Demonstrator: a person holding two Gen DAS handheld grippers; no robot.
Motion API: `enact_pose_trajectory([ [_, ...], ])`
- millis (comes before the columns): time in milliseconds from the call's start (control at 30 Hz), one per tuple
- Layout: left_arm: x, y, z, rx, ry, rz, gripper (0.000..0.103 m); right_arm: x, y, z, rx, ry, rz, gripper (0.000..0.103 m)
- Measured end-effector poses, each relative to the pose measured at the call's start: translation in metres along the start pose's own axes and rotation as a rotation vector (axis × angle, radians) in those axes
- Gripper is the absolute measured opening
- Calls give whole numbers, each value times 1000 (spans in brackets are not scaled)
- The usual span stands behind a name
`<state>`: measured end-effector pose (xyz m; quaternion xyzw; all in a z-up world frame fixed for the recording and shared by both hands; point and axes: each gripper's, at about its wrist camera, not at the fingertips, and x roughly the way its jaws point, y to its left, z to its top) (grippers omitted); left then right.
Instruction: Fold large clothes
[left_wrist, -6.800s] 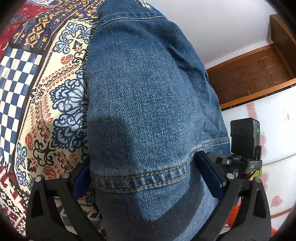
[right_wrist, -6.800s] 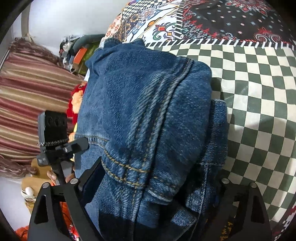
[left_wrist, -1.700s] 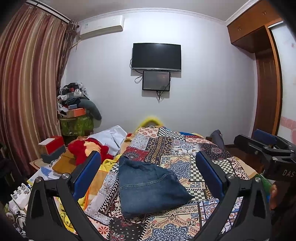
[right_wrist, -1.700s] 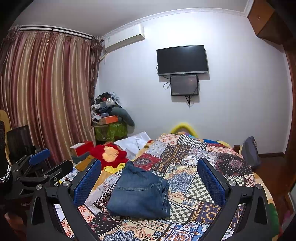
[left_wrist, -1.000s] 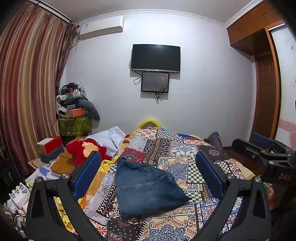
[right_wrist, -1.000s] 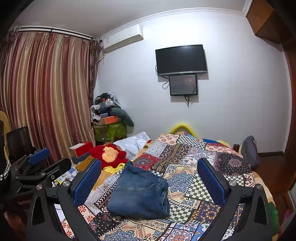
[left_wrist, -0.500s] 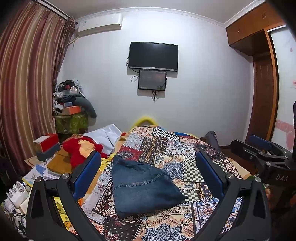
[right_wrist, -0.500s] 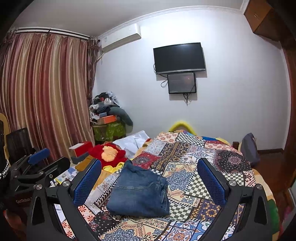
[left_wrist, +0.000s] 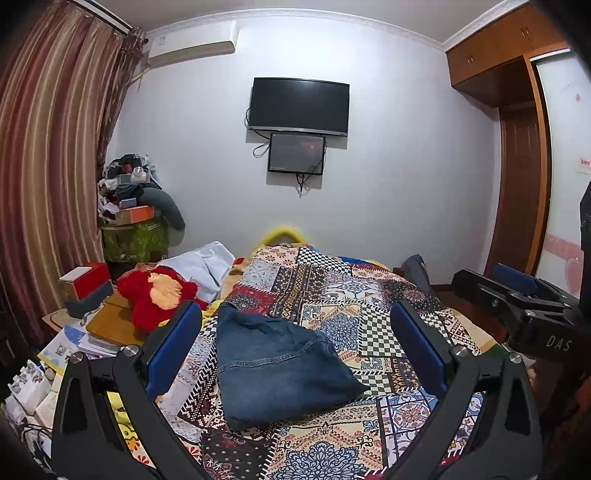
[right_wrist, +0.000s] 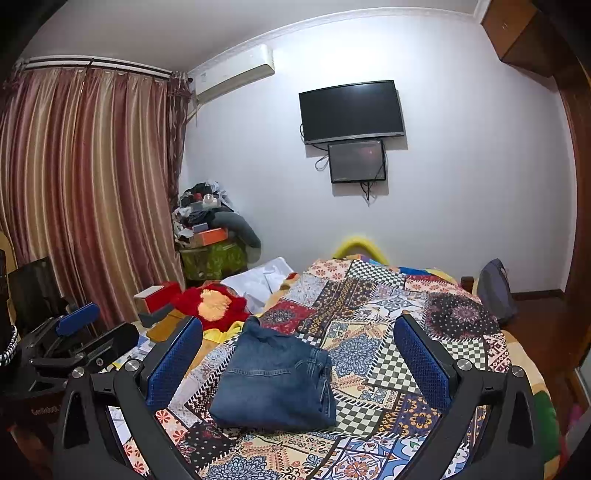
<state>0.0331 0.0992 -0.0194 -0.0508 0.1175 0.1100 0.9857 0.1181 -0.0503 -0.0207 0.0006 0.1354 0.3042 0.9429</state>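
Between my left fingers, out ahead on the patchwork bedspread (left_wrist: 373, 325), lies one folded pair of jeans (left_wrist: 275, 363), a compact blue bundle resting flat, well clear of both tools. My left gripper (left_wrist: 295, 350) is spread wide with nothing in it, blue pads (left_wrist: 173, 347) on either side of the bundle in view; my right gripper (right_wrist: 297, 363) is likewise wide apart and empty, framing the same jeans (right_wrist: 275, 382) from a bit further right. Both are held level, raised off the bed, pointing toward the far wall. Left view only: my right gripper pokes in at the right edge, plus a wooden wardrobe (left_wrist: 517, 122) beyond it. Right view only: my left gripper sits low at the left edge, and the striped curtain (right_wrist: 85, 192) shows fully. Both views: one wall TV (left_wrist: 299, 105) with one smaller screen (left_wrist: 297, 153) under it, one air conditioner (right_wrist: 234, 72), one red plush toy (left_wrist: 155, 295) beyond my left finger, one red box (left_wrist: 86, 280) near it, one dark backpack (right_wrist: 495, 291) past my right finger.
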Motion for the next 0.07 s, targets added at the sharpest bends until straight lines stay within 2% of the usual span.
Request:
enact_pose_trajectory([
  [67, 1, -1, -1, 3, 3, -2, 103, 1, 1, 0, 1, 2, -4, 103],
])
